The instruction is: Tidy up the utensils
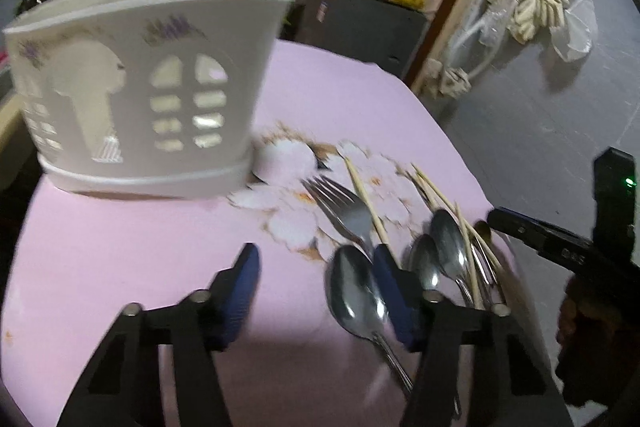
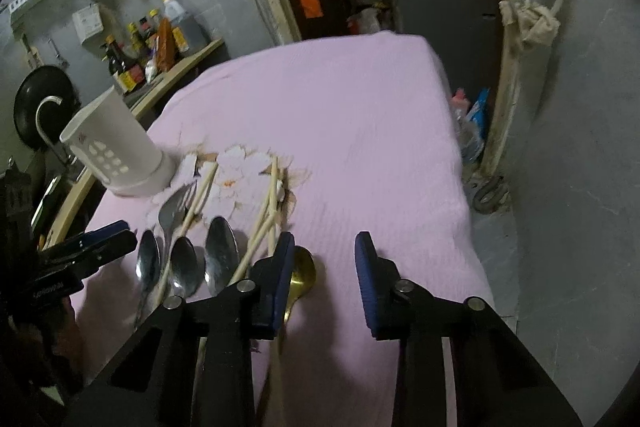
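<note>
My left gripper hung unclenched over the tabletop beside a spoon — my right gripper gaped too, gold spoon just beside 1 finger, nothing grasped.

nothing can be read with certainty. in the right wrist view the other tongs at the near left carry a short line of pale lettering on their black body, too blurred to make out. in the left wrist view the other tongs at the right show small raised marks, also unreadable. the bottles on the far left shelf bear yellow and red labels, too small to read.
</note>
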`<action>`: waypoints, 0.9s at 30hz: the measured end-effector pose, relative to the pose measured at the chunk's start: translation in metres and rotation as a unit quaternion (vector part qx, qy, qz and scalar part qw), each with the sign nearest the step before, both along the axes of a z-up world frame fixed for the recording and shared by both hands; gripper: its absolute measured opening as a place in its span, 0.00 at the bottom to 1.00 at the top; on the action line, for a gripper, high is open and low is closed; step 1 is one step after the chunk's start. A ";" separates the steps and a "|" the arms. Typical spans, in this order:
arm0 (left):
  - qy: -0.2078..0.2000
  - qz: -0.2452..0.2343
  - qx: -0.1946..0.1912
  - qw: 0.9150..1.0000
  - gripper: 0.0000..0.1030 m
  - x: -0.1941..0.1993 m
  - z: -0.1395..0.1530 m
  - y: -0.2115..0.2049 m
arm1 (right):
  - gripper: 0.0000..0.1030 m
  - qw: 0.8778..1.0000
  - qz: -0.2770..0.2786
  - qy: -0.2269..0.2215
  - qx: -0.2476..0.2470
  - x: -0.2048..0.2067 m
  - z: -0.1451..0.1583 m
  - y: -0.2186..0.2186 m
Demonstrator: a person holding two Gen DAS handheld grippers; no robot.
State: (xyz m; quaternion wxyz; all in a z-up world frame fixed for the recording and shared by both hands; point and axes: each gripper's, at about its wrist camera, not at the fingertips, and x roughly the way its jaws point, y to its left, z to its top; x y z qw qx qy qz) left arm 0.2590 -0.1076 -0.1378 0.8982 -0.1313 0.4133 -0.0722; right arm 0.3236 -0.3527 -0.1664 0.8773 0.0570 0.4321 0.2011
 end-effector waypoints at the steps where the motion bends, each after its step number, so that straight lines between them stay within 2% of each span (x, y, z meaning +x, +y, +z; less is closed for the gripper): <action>1: 0.004 -0.009 -0.003 1.000 0.44 0.001 -0.001 -0.002 | 0.26 1.000 0.007 0.006 0.003 0.000 -0.002 -0.003; 6: 0.017 -0.044 -0.017 0.999 0.32 0.006 -0.006 -0.008 | 0.22 0.998 0.057 0.020 -0.006 0.004 -0.008 0.006; 10: 0.023 -0.046 -0.030 0.998 0.27 0.009 -0.010 -0.006 | 0.19 0.997 0.071 0.029 -0.002 0.006 -0.009 0.002; 15: 0.035 -0.054 -0.052 0.997 0.17 0.013 -0.015 0.003 | 0.19 0.994 0.098 0.051 -0.004 0.011 -0.010 0.004; 18: 0.044 -0.076 -0.061 0.994 0.14 0.016 -0.016 0.001 | 0.17 0.992 0.107 0.062 -0.005 0.014 -0.011 0.003; 20: 0.046 -0.088 -0.060 0.993 0.14 0.017 -0.017 -0.002 | 0.09 0.991 0.111 0.067 -0.006 0.015 -0.010 0.004; 23: 0.048 -0.097 -0.060 0.992 0.10 0.018 -0.015 -0.004 | 0.04 0.992 0.109 0.067 -0.007 0.013 -0.005 0.006; 24: 0.049 -0.098 -0.061 0.992 0.07 0.018 -0.014 -0.004 | 0.04 0.992 0.105 0.066 -0.008 0.011 -0.003 0.006; 27: 0.047 -0.107 -0.053 0.992 0.05 0.017 -0.011 -0.005 | 0.03 0.994 0.086 0.062 -0.011 0.007 0.001 0.005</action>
